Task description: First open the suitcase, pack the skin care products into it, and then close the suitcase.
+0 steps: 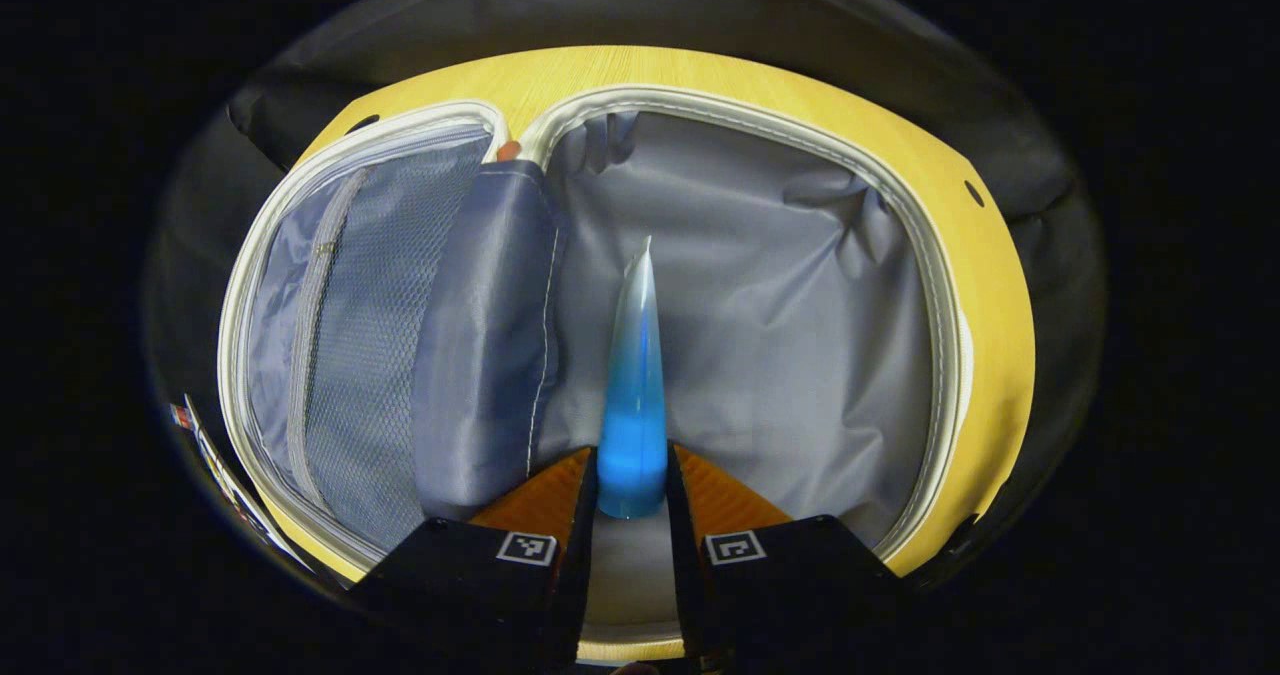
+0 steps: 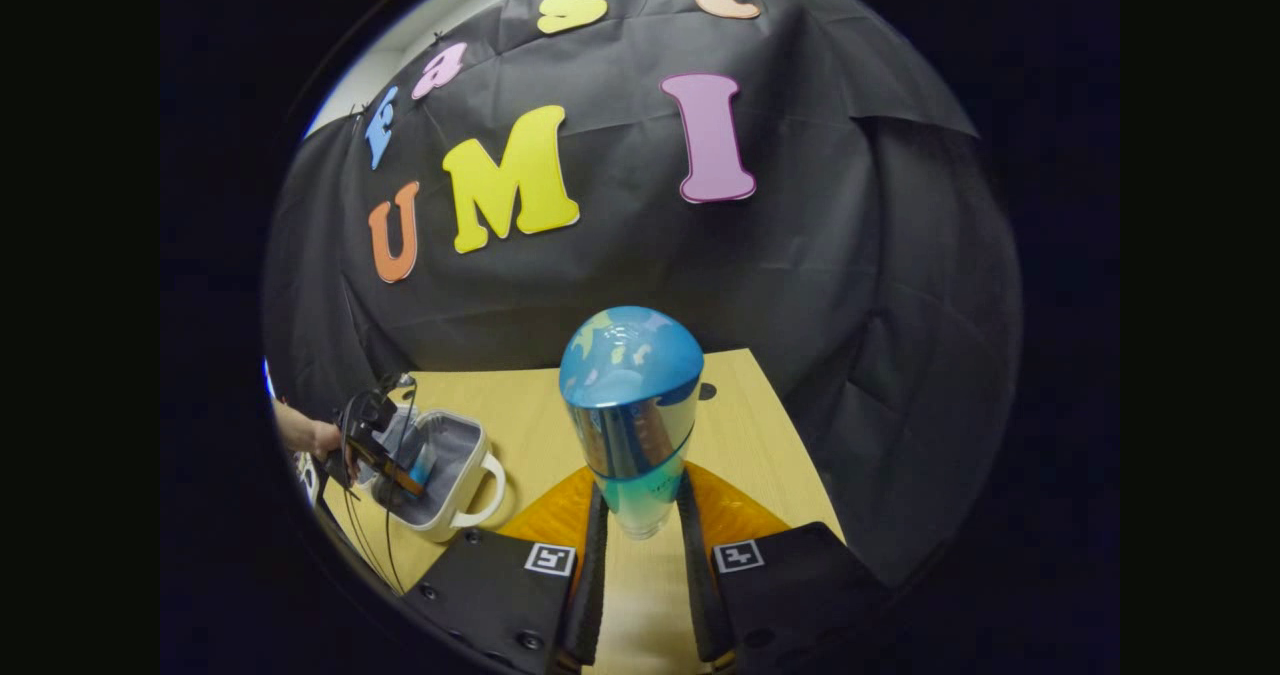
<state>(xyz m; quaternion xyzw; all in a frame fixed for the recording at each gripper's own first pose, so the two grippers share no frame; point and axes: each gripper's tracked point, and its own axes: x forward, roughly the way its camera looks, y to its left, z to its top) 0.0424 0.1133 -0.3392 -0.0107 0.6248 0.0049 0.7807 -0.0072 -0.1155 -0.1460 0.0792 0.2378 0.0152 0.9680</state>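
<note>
The suitcase (image 1: 760, 355) lies open on the yellow wood worktop (image 1: 990, 285). It has a soft grey lining and a mesh pocket (image 1: 370, 355) on one side.

The left hand-held gripper (image 1: 632, 475) is closed on a blue tube (image 1: 633, 395). Both fingers press on its fat bottom end. The tube hangs over the grey lining of the open half. Its long side points straight away from the gripper, and its thin flat tip points toward the far rim of the case. The tube looks light and soft, so I think a hard squeeze could bend it or push cream out. The fat end near the cap looks like the best place to hold it.

The right hand-held gripper (image 2: 640, 515) is closed on a blue bottle (image 2: 630, 405), above the worktop and well apart from the suitcase (image 2: 440, 475). The fingers press on the narrow lower part. The bottle stands up, with its wide round end on top. It looks hard, shiny and smooth, so it may slip. It also looks top-heavy, so I think it could tip in the grip. A hold a bit higher up may be steadier.

A person's hand (image 2: 318, 439) holds the left gripper at the case.
</note>
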